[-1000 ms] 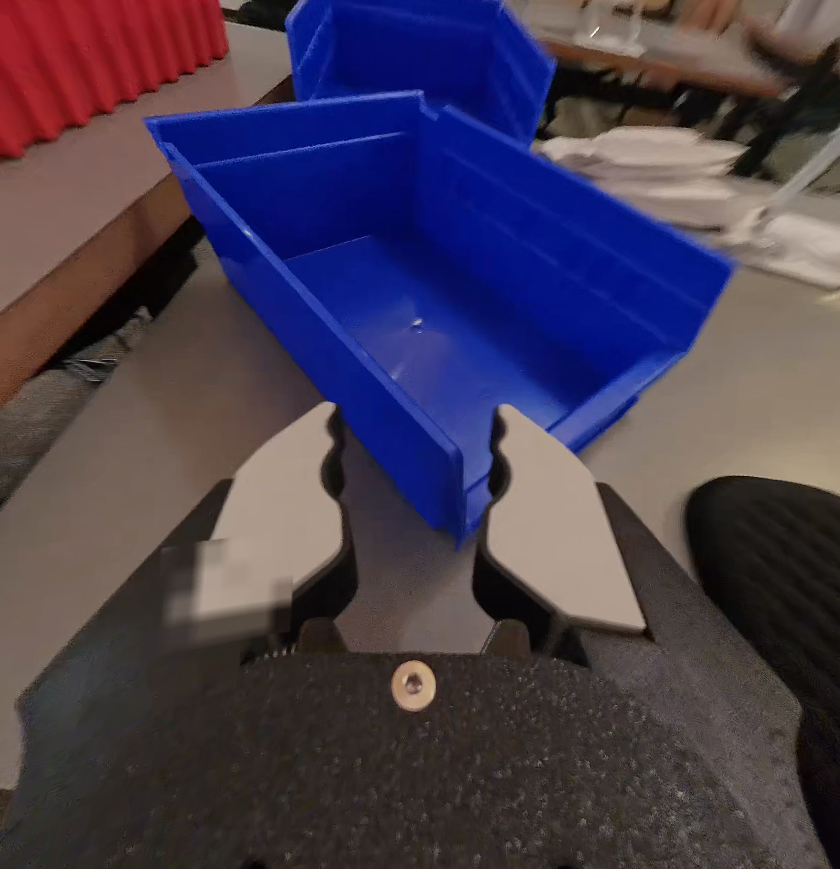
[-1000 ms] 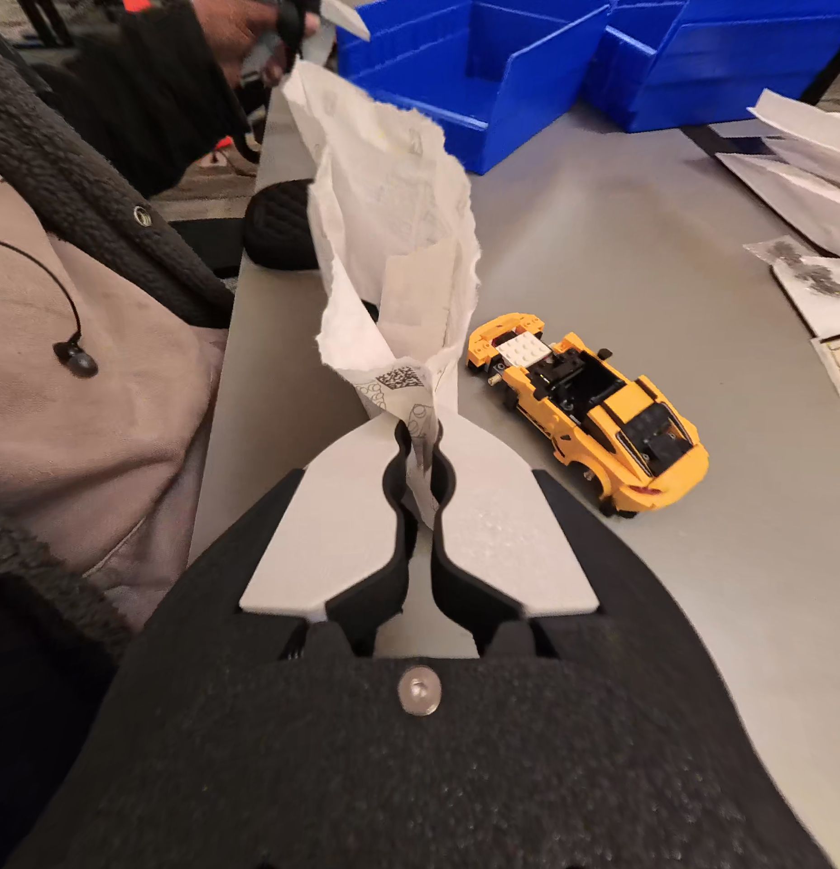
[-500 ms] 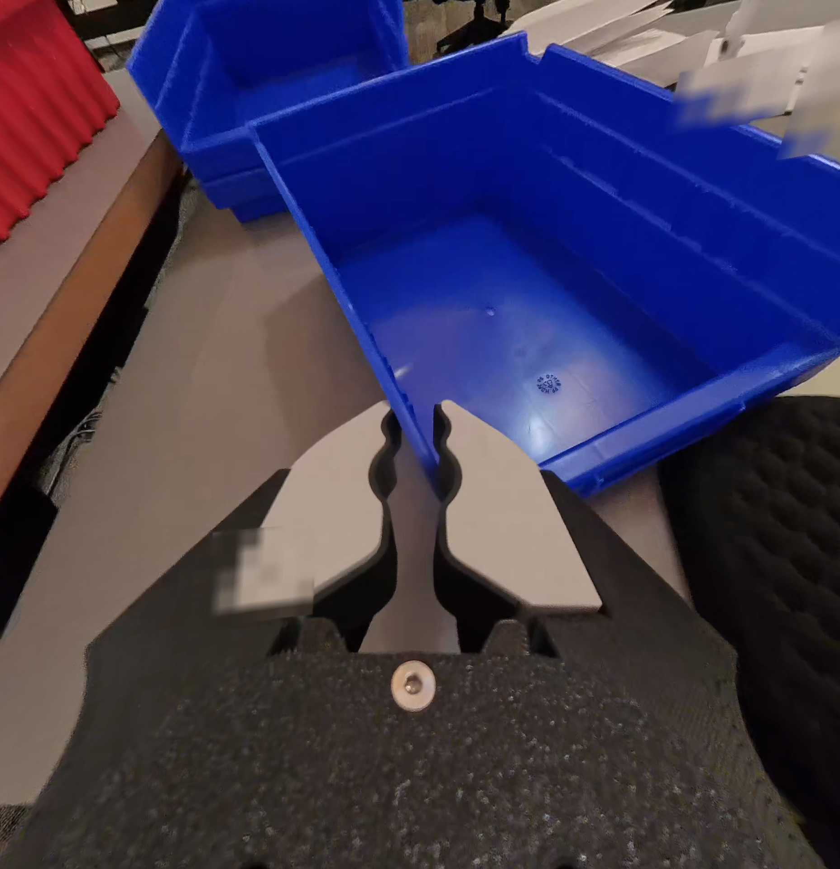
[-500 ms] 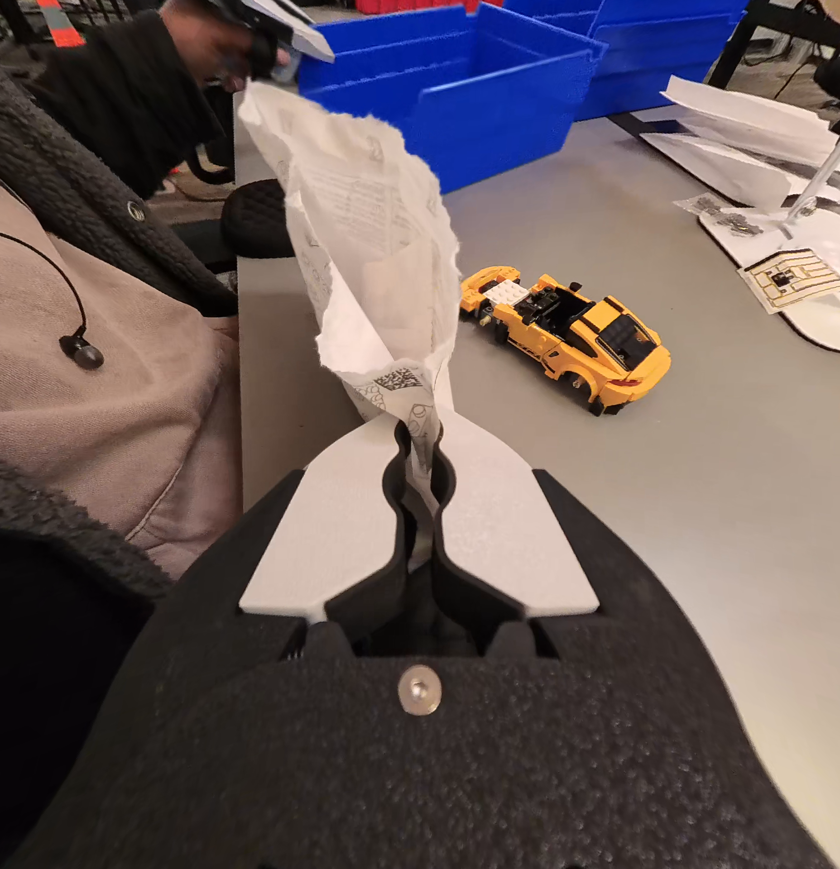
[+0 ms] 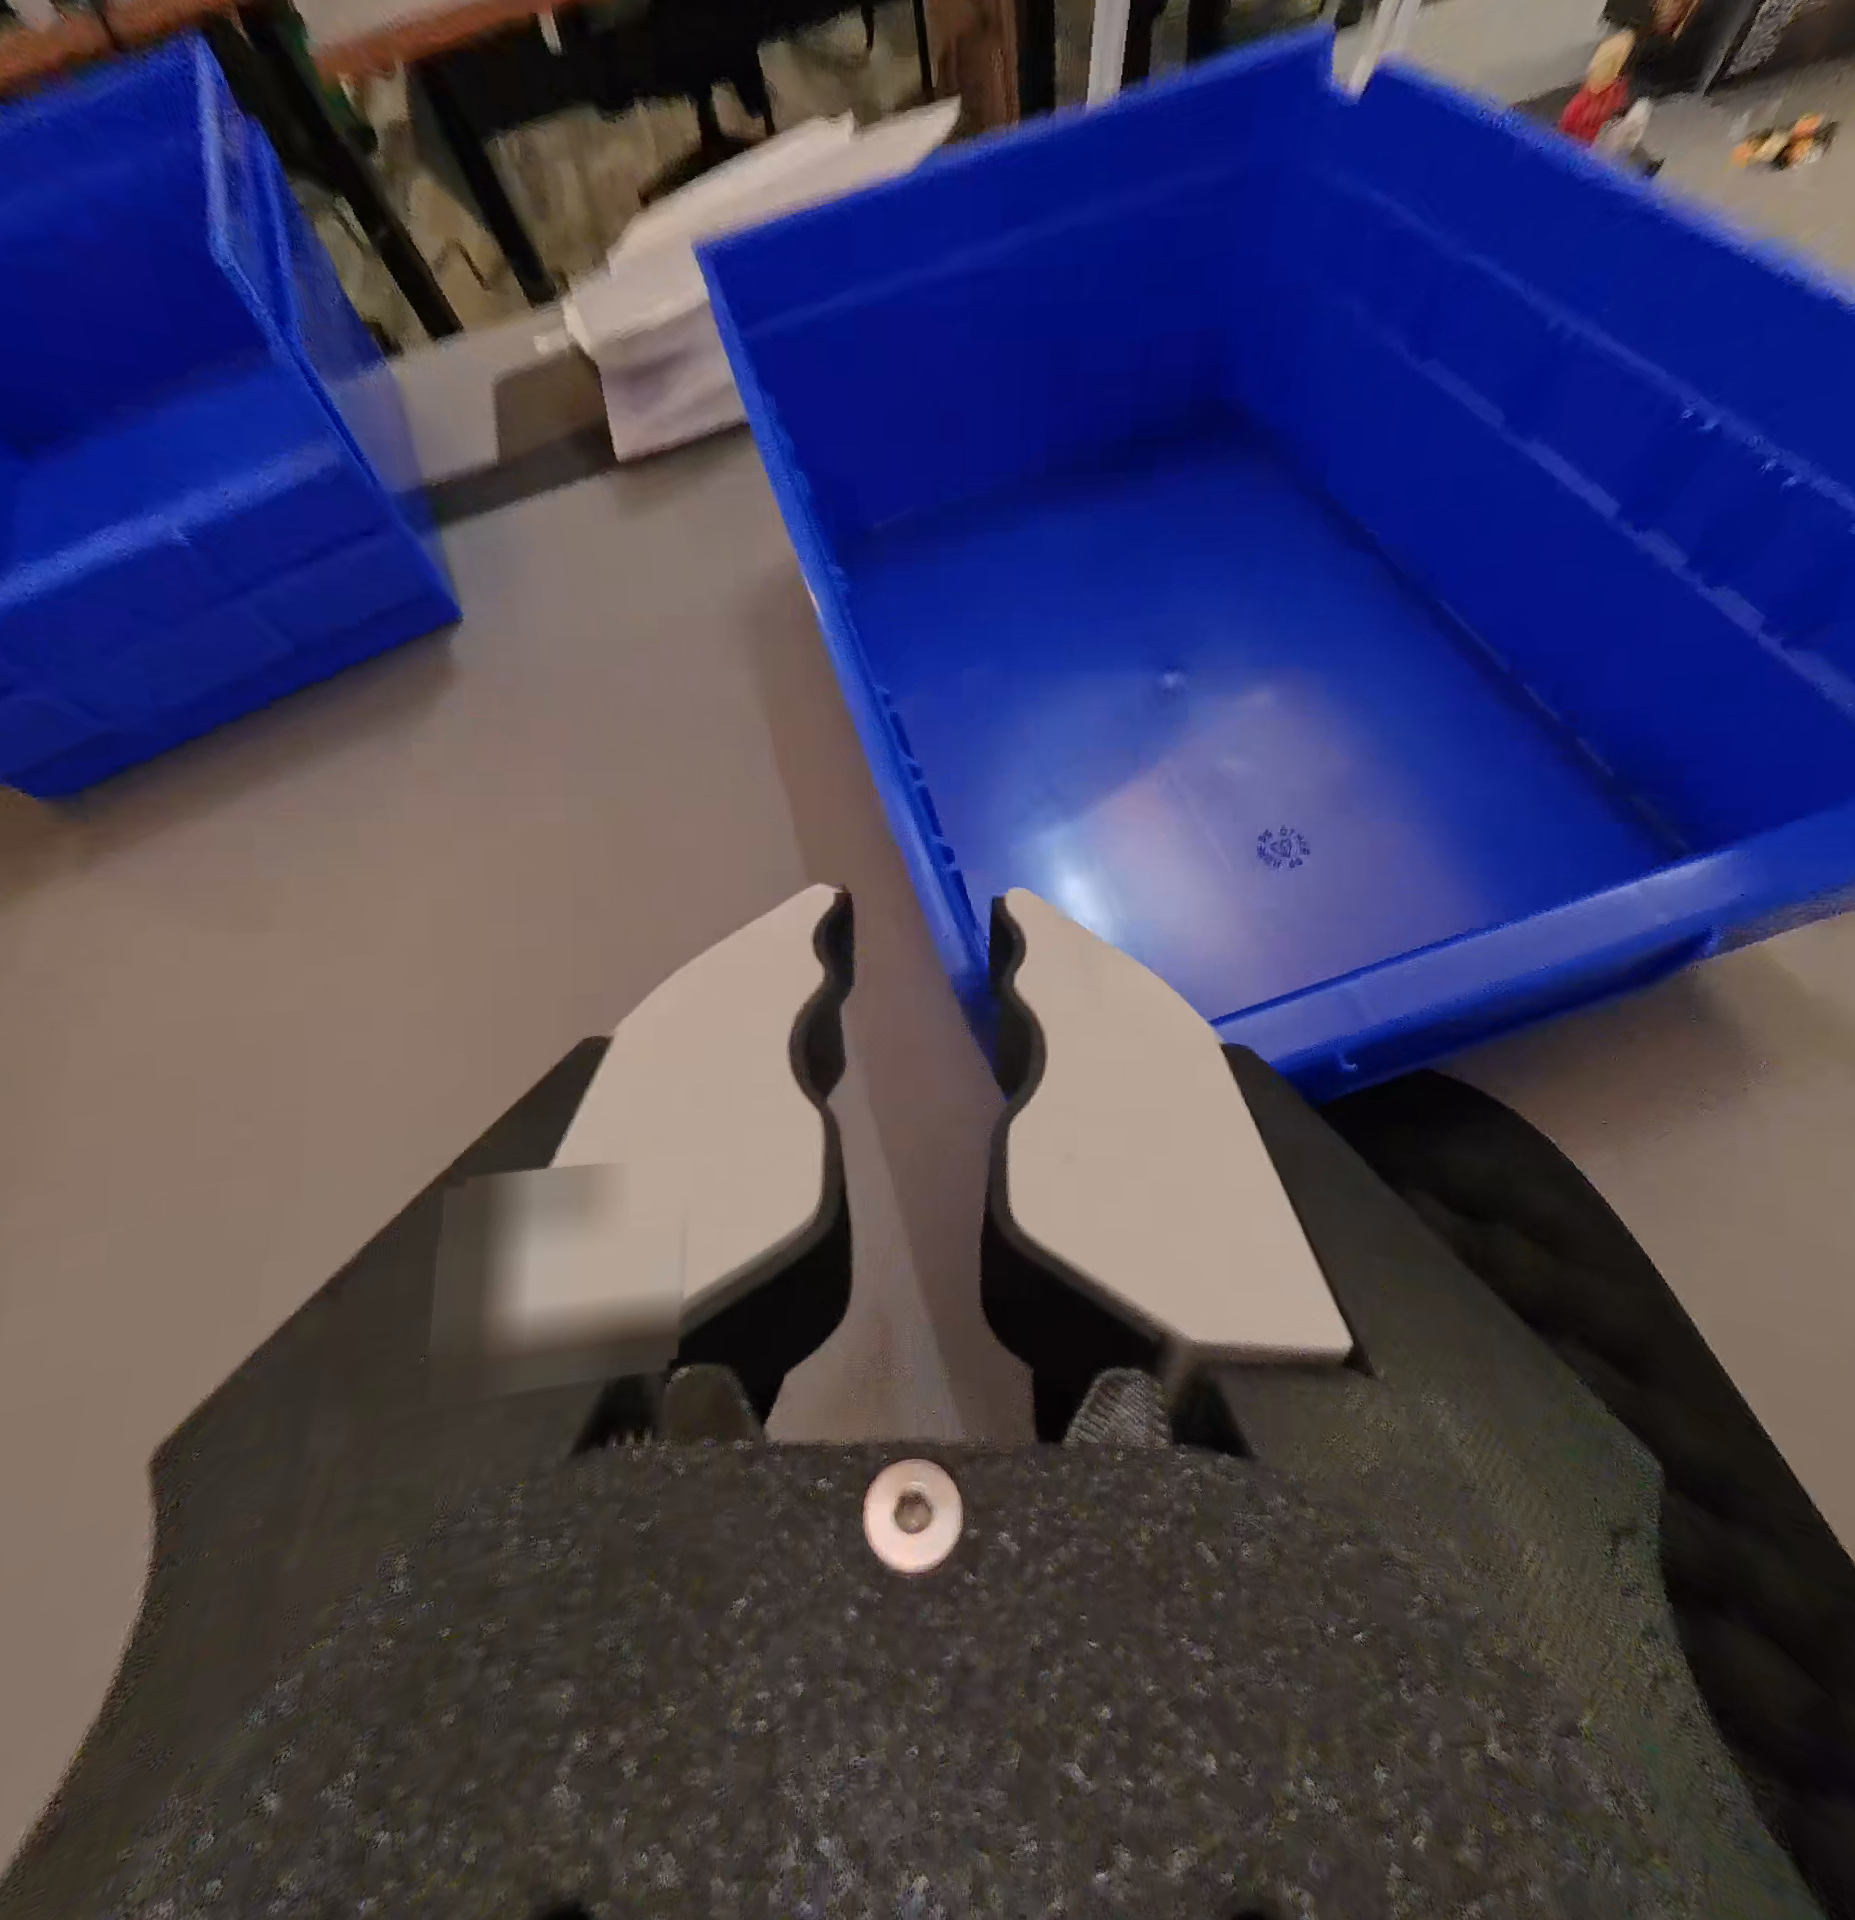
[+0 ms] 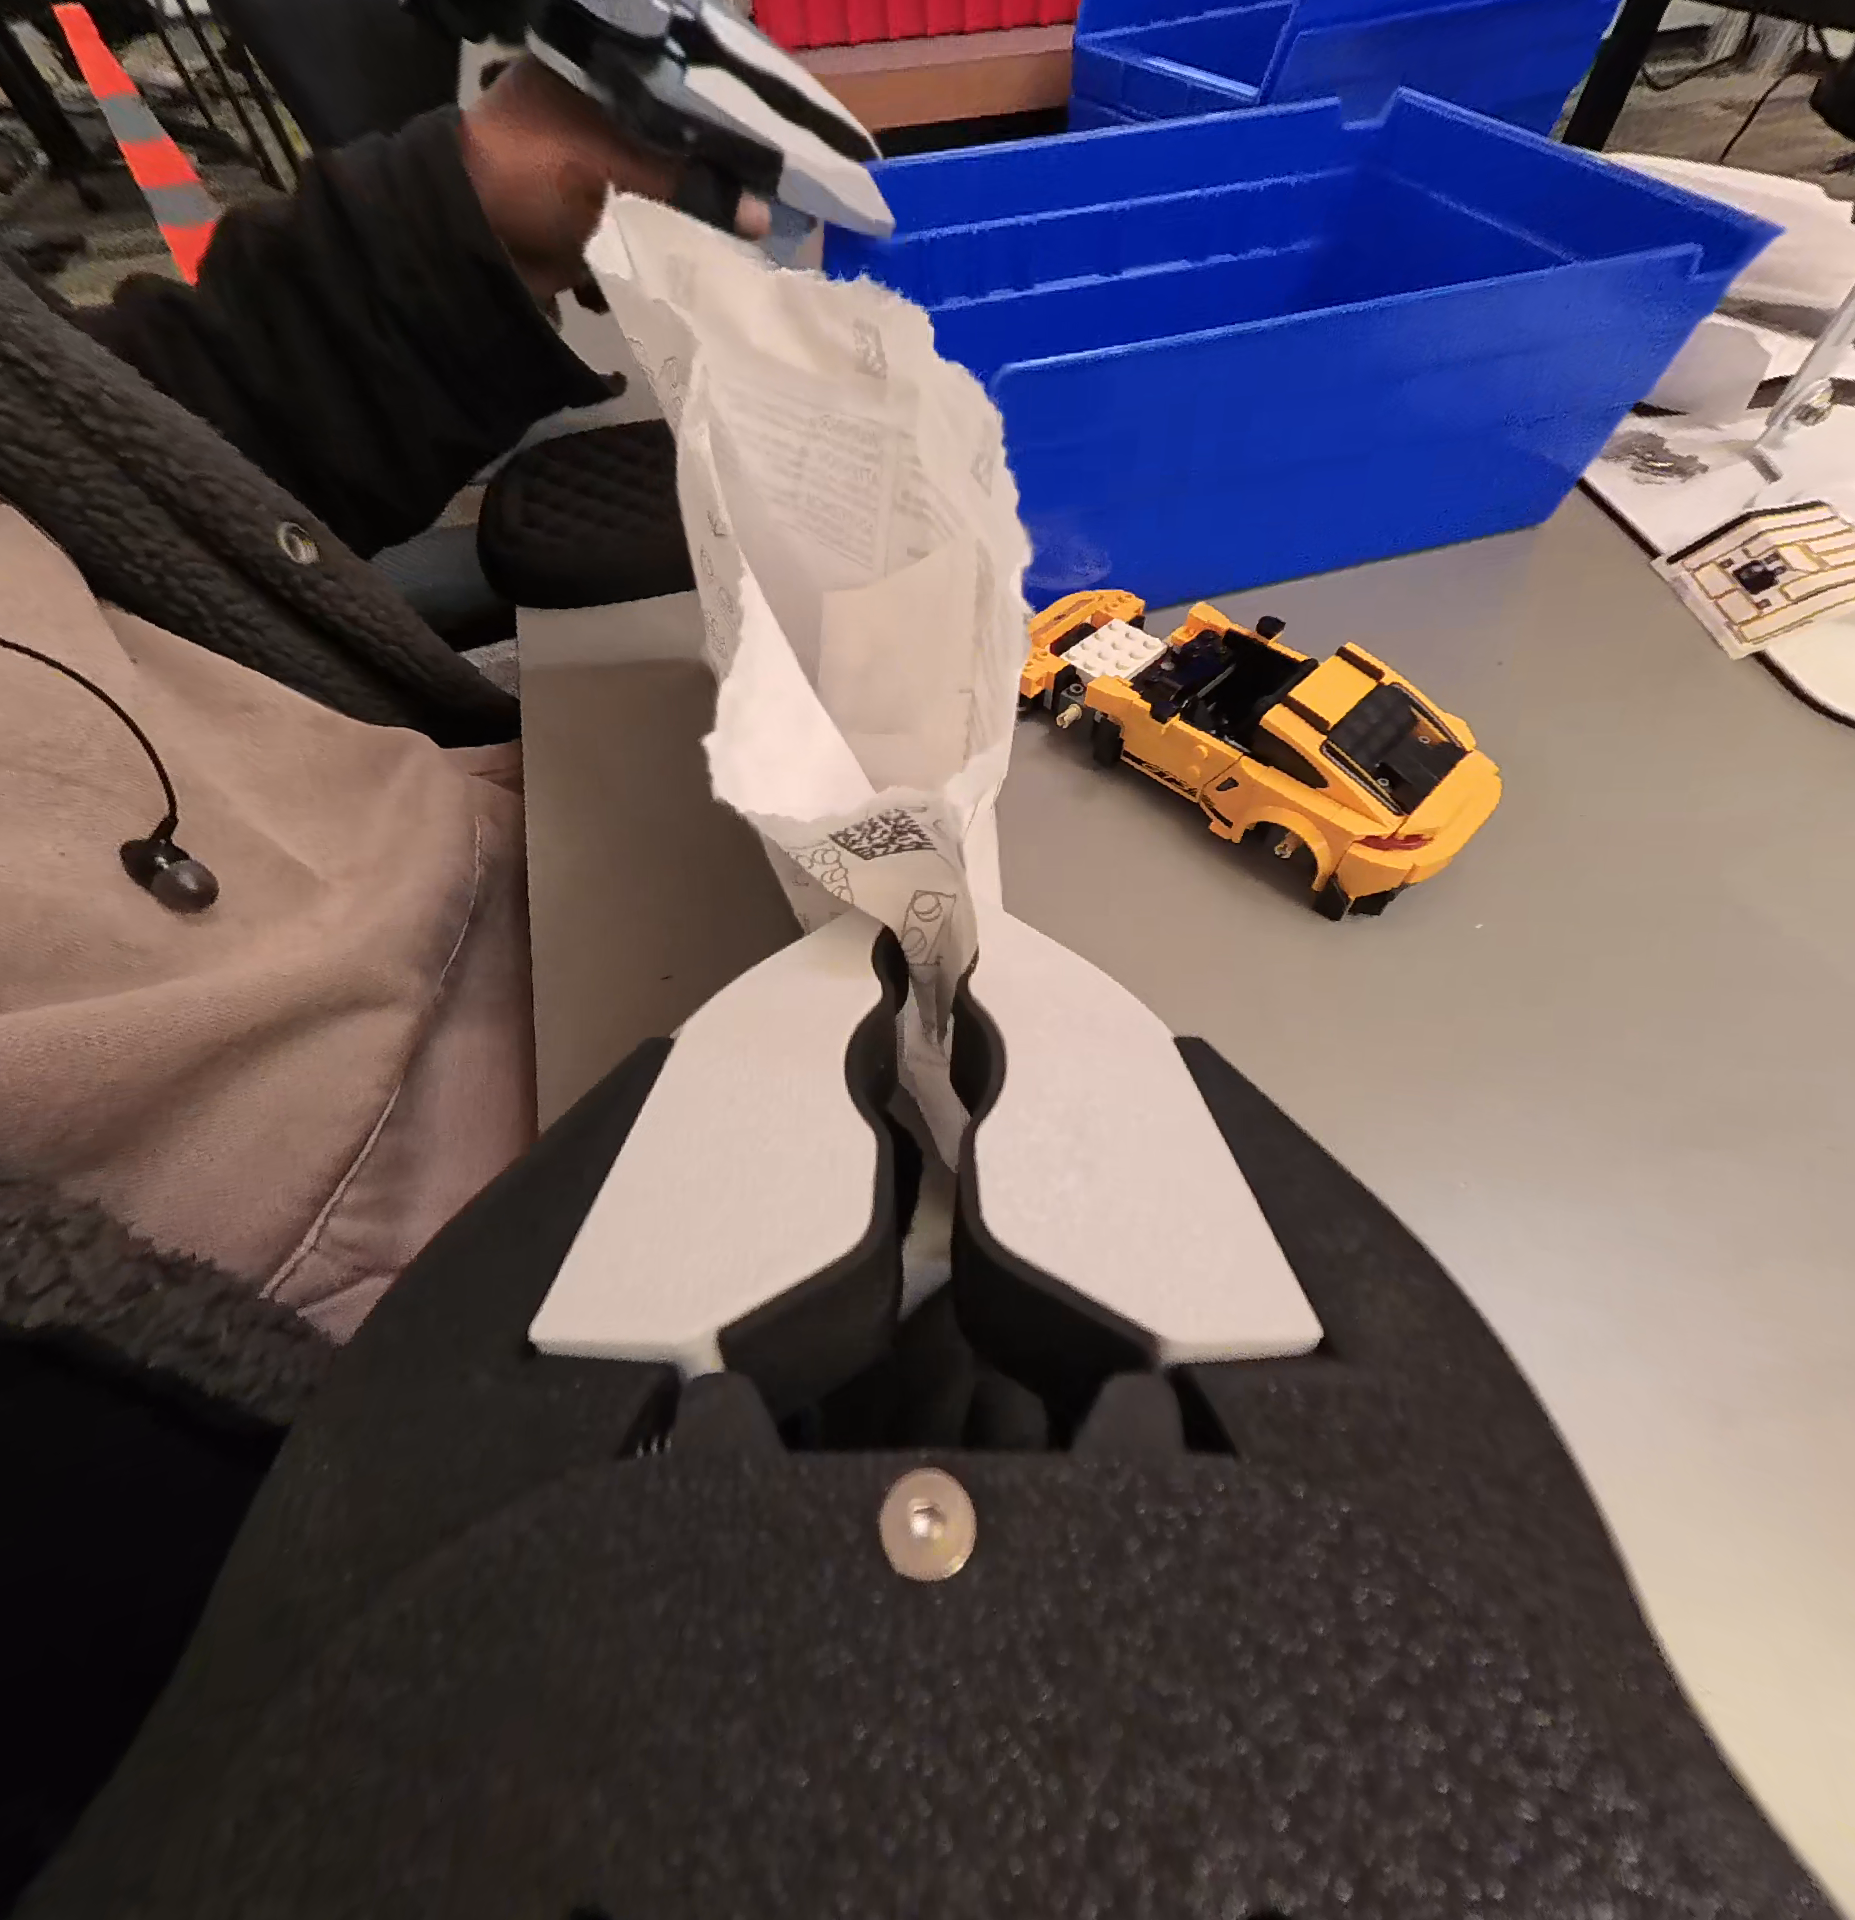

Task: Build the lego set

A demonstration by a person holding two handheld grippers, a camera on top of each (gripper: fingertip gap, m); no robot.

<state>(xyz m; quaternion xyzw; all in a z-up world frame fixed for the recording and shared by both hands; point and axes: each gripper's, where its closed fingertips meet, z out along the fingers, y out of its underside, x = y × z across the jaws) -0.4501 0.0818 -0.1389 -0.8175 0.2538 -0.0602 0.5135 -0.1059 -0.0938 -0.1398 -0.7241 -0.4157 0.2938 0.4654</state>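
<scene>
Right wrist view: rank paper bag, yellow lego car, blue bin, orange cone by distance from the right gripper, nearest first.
1. Paper bag: clamped in the right gripper, rising straight ahead.
2. Yellow lego car: on the table, ahead and to the right.
3. Blue bin: behind the car, right of centre.
4. Orange cone: far back on the floor, upper left.

A yellow toy car (image 6: pixel 1266 748) with black stripes and a white studded plate sits on a grey table (image 6: pixel 1525 1039) by a bright blue bin (image 6: pixel 1297 416), a white paper bag (image 6: pixel 850 582) bears black print, and an orange cone (image 6: pixel 144 156) has grey bands.
</scene>
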